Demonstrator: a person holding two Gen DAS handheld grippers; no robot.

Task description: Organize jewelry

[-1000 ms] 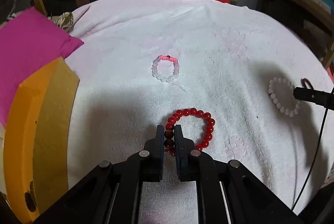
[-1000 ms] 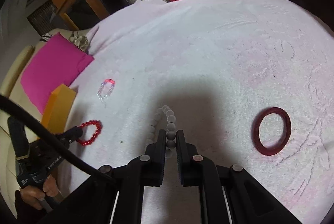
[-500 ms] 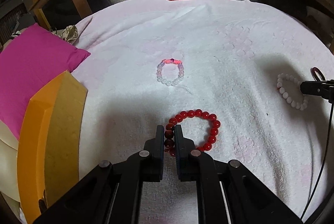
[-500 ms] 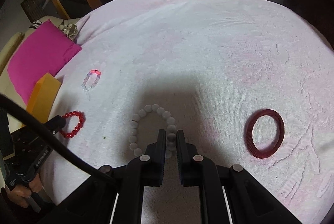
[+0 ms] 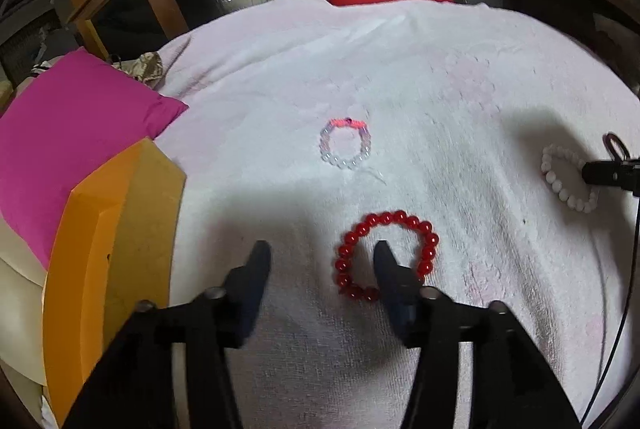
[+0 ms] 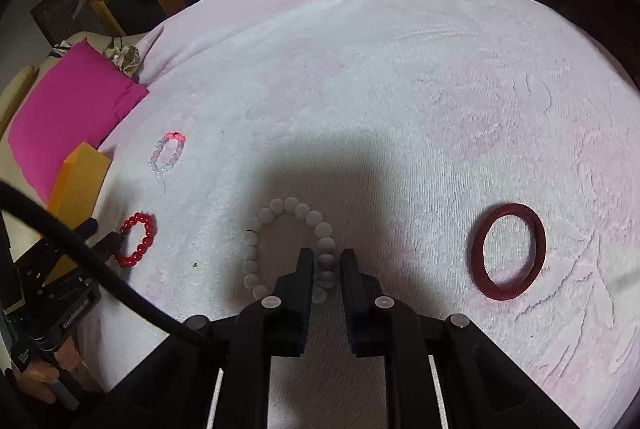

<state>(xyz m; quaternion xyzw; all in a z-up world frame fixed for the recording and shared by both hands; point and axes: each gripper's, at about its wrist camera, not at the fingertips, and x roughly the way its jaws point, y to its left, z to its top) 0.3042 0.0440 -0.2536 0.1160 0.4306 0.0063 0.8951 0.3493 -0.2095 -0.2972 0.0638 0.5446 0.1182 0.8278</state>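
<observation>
The left claw is opening: a second ago its jaws pinched the near-left beads of the red bead bracelet, and now they stand wide, with the left finger out on bare towel and the right finger inside the ring of beads. The bracelet lies flat on the white towel, no longer clamped; whether the right finger brushes a bead cannot be told.

The right claw is also opening, by a small amount. Its jaws were tight on the white bead bracelet earlier; now a narrow gap shows on each side of the beads that sit between them, and the pads do not seem to press. The white bracelet, bunched into a narrow loop a second ago, has spread into a rounder ring on the towel.

The small pink-and-clear bead bracelet lies beyond the red one, and the dark red bangle rests to the right of the white beads, both where they were.
</observation>
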